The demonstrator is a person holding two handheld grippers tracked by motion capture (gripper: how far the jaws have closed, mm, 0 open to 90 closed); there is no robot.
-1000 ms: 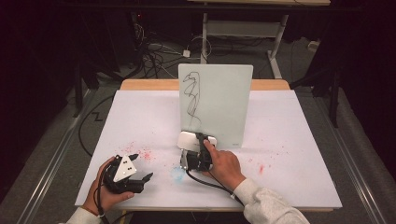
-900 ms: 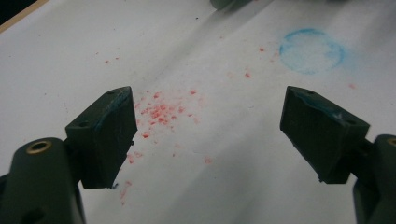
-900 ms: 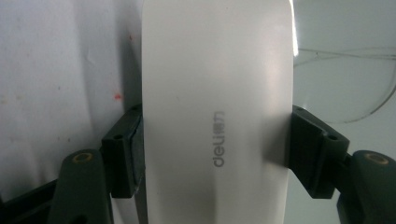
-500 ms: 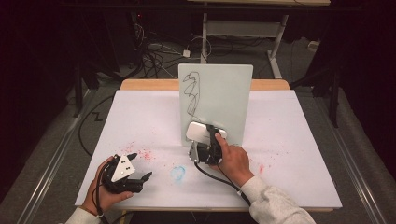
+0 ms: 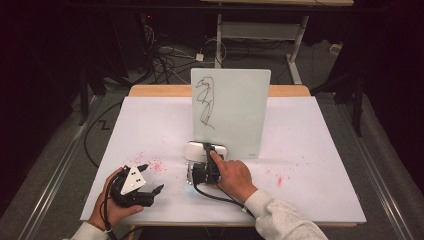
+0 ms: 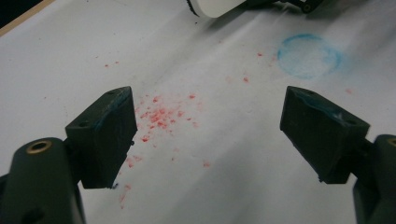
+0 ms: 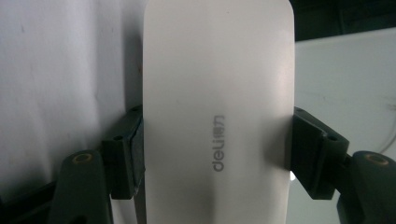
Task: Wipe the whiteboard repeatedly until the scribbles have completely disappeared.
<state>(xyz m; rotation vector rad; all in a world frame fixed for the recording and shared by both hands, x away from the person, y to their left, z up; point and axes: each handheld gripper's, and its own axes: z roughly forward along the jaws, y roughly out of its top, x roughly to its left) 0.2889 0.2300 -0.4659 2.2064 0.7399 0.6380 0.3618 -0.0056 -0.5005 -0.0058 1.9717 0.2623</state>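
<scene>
White eraser (image 7: 218, 116) betw. right hand-held gripper (image 7: 218, 154) pads — prob. just before whiteboard (image 5: 235, 107).

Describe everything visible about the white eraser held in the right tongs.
The white eraser is a smooth, plastic-looking slab with rounded corners and grey "deli" lettering on its back. The right tongs clamp its long sides, one pad each. In the high view it sits low before the upright whiteboard, whether touching it I cannot tell.
</scene>
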